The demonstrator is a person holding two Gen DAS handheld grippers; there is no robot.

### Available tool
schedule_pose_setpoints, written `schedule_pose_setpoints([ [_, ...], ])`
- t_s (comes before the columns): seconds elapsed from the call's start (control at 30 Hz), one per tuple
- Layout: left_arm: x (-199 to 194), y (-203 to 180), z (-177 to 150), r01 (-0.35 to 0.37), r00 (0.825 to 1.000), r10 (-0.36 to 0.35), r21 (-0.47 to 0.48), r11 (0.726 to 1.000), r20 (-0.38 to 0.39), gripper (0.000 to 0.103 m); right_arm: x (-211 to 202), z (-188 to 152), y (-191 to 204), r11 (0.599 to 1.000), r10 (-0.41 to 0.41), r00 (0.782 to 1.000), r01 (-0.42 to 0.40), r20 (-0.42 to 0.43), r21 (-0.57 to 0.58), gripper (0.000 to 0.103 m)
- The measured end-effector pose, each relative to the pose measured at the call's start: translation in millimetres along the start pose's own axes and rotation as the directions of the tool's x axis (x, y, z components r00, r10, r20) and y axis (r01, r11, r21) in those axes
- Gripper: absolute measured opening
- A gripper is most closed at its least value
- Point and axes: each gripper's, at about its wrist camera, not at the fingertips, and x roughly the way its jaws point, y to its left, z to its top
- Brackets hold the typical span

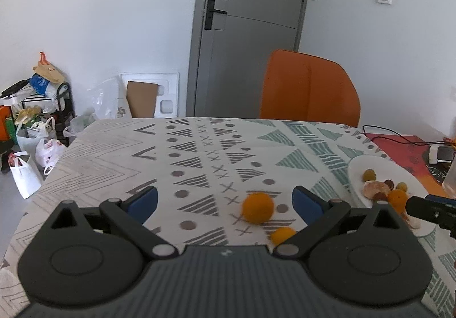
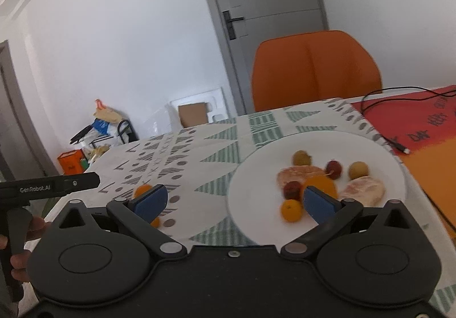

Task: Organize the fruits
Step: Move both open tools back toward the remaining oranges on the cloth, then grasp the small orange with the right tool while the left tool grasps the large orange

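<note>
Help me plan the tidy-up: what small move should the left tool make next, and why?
Probably ease the left tool forward and down around the larger orange. Its jaws stand wide open and empty, and that orange lies loose on the tablecloth between its fingers, outside the white plate that holds the other fruit.

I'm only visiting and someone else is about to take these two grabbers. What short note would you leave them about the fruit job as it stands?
Left gripper: open, empty, over the tablecloth.
Right gripper: open, empty, near the plate.
Done: the plate holds two oranges, small round fruits and peeled pieces.
Left: one orange and a smaller orange fruit lie on the cloth by the left gripper; likely they go on the plate too.
</note>
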Motion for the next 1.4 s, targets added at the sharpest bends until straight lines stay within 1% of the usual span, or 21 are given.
schedule_pose_setpoints([
  [0.1,-2.9,9.0,-2.1,0.005,1.0,-0.005,-0.003,1.0,0.002,0.1,7.2,0.1,9.5,1.0,0.021,1.0,-0.021,-0.02,-0.018,0.103],
  [0.17,-2.4,12.7,-3.1,-0.005,1.0,0.005,-0.003,1.0,-0.002,0.1,11.5,0.3,16.7,0.999,0.029,0.999,-0.03,-0.023,-0.033,0.103],
  [0.23,-1.6,17.4,-4.6,-0.007,1.0,0.007,-0.003,1.0,-0.005,0.1,16.4,0.3,23.8,0.998,0.045,0.998,-0.047,-0.033,-0.05,0.1],
  [0.3,-0.1,22.0,-5.8,-0.008,1.0,0.008,-0.006,1.0,-0.01,0.1,22.4,0.3,31.8,0.995,0.058,0.997,-0.062,-0.05,-0.072,0.094],
  [0.37,1.8,26.3,-6.6,-0.006,1.0,0.006,-0.01,1.0,-0.013,0.1,28.3,0.0,38.4,0.993,0.071,0.995,-0.077,-0.065,-0.089,0.092],
  [0.5,6.3,34.3,-8.4,-0.006,1.0,0.006,-0.022,1.0,-0.02,0.1,42.9,-3.3,52.5,0.989,0.093,0.99,-0.105,-0.107,-0.107,0.081],
  [0.63,9.5,42.6,-11.2,-0.002,1.0,0.001,-0.036,0.999,-0.018,0.099,58.4,-6.6,64.4,0.985,0.111,0.983,-0.129,-0.144,-0.119,0.074],
  [0.7,10.6,48.0,-12.4,0.0,1.0,-0.001,-0.045,0.999,-0.02,0.099,66.8,-8.3,70.4,0.983,0.117,0.979,-0.138,-0.169,-0.121,0.068],
  [0.77,12.4,53.5,-13.0,-0.003,1.0,0.002,-0.057,0.998,-0.022,0.099,72.7,-10.2,76.2,0.981,0.124,0.974,-0.15,-0.189,-0.126,0.066],
  [0.93,17.1,63.3,-15.1,0.002,1.0,-0.004,-0.08,0.997,-0.027,0.097,87.7,-13.6,89.1,0.975,0.135,0.967,-0.169,-0.218,-0.145,0.065],
  [0.97,18.1,64.3,-15.0,0.003,1.0,-0.005,-0.08,0.997,-0.028,0.097,91.2,-14.4,90.1,0.974,0.137,0.965,-0.173,-0.225,-0.146,0.063],
  [1.0,19.4,65.1,-15.3,0.006,1.0,-0.008,-0.081,0.997,-0.029,0.097,96.9,-16.4,91.6,0.972,0.142,0.961,-0.181,-0.237,-0.148,0.047],
  [1.07,22.0,65.2,-15.1,0.013,0.999,-0.016,-0.083,0.996,-0.034,0.095,109.8,-20.5,91.8,0.972,0.137,0.949,-0.184,-0.284,-0.146,0.022],
  [1.1,23.1,64.6,-14.6,0.017,0.999,-0.02,-0.081,0.997,-0.034,0.093,109.7,-20.8,91.7,0.973,0.126,0.956,-0.171,-0.266,-0.153,0.022],
  [1.13,23.9,63.8,-14.1,0.02,0.999,-0.023,-0.076,0.997,-0.033,0.092,108.6,-19.1,91.9,0.973,0.122,0.956,-0.168,-0.265,-0.159,0.022],
  [1.2,26.1,61.2,-13.3,0.023,0.999,-0.025,-0.07,0.997,-0.028,0.091,104.8,-15.5,90.0,0.972,0.139,0.957,-0.181,-0.254,-0.149,0.022],
  [1.3,31.0,56.6,-12.0,0.029,0.999,-0.031,-0.076,0.997,-0.03,0.084,98.3,-10.9,87.4,0.974,0.124,0.964,-0.164,-0.236,-0.158,0.022],
  [1.4,37.3,50.4,-11.2,0.047,0.998,-0.049,-0.071,0.996,-0.04,0.081,92.9,-7.0,83.1,0.976,0.12,0.967,-0.156,-0.223,-0.153,0.022],
])
